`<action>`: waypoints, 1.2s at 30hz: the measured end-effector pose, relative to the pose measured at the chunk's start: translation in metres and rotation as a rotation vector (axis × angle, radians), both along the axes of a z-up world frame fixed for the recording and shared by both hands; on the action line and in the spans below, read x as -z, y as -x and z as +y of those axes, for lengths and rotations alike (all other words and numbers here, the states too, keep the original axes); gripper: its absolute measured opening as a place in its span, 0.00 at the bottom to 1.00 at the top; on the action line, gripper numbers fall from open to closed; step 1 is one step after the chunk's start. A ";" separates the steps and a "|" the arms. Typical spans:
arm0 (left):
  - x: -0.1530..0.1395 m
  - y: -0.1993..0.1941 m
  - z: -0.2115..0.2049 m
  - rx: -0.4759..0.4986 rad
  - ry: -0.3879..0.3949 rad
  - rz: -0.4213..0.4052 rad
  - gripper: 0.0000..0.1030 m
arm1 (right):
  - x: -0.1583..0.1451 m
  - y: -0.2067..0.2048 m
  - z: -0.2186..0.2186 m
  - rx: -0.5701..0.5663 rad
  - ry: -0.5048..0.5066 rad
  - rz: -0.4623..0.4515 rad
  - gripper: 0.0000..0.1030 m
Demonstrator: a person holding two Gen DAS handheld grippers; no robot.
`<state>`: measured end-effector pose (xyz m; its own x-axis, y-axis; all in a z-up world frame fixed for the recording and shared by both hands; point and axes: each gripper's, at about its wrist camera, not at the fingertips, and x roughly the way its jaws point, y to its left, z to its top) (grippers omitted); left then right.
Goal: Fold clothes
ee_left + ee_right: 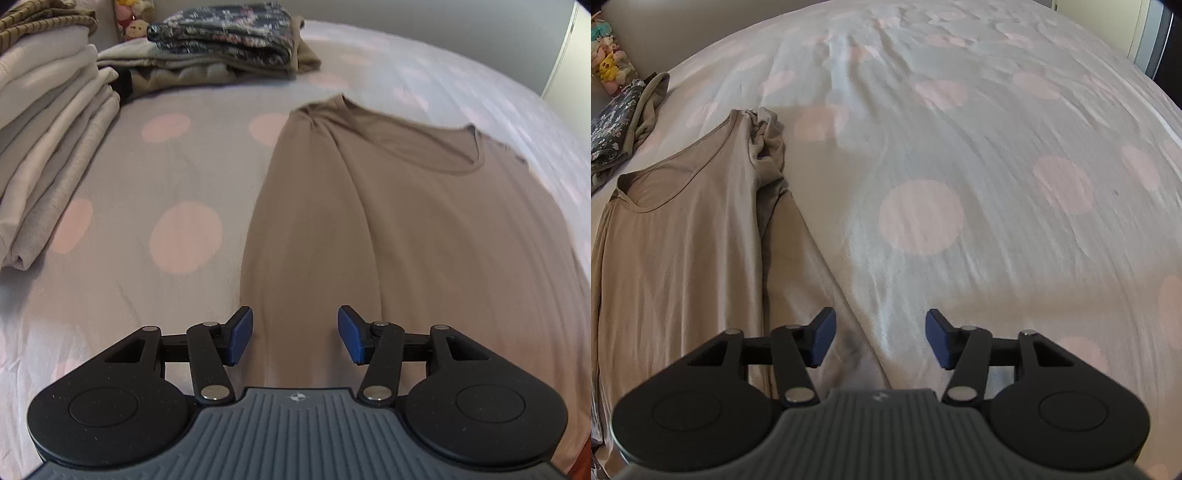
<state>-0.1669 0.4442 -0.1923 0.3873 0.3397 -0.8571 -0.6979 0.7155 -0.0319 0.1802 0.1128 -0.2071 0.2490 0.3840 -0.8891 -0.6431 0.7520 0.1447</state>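
Soft, dim daylight; fisheye bending at edges; motion blur smears the bedsheet (997, 166).

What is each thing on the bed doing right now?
Tan shirt: flat, sleeves folded in, not yet folded up.
Left gripper: open, empty.
Right gripper: open, empty.
Beige pile: folded, stacked.
Flowery cloth: folded, on top of another pile.

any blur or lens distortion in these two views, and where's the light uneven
Left wrist view: fisheye bends the bedsheet into a dome, the tan shirt edges look slightly smeared, the left gripper sharp. Right wrist view: same bulge, streaky motion blur across the sheet at right, sheen on the shirt's folded sleeve, right gripper crisp.
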 end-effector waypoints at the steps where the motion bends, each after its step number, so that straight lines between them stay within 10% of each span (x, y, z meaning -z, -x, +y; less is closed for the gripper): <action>1: 0.003 0.001 -0.001 0.002 0.003 0.011 0.48 | 0.001 0.001 0.001 -0.010 0.006 0.010 0.66; 11: 0.002 0.004 -0.013 0.042 -0.025 0.034 0.48 | 0.026 0.008 0.016 -0.081 0.158 0.095 0.64; 17: 0.001 0.006 -0.013 0.028 -0.022 0.032 0.48 | 0.025 0.015 0.016 -0.124 0.159 0.086 0.03; 36: 0.006 0.009 -0.014 0.038 -0.017 0.045 0.48 | -0.018 -0.004 -0.003 -0.064 0.165 -0.126 0.02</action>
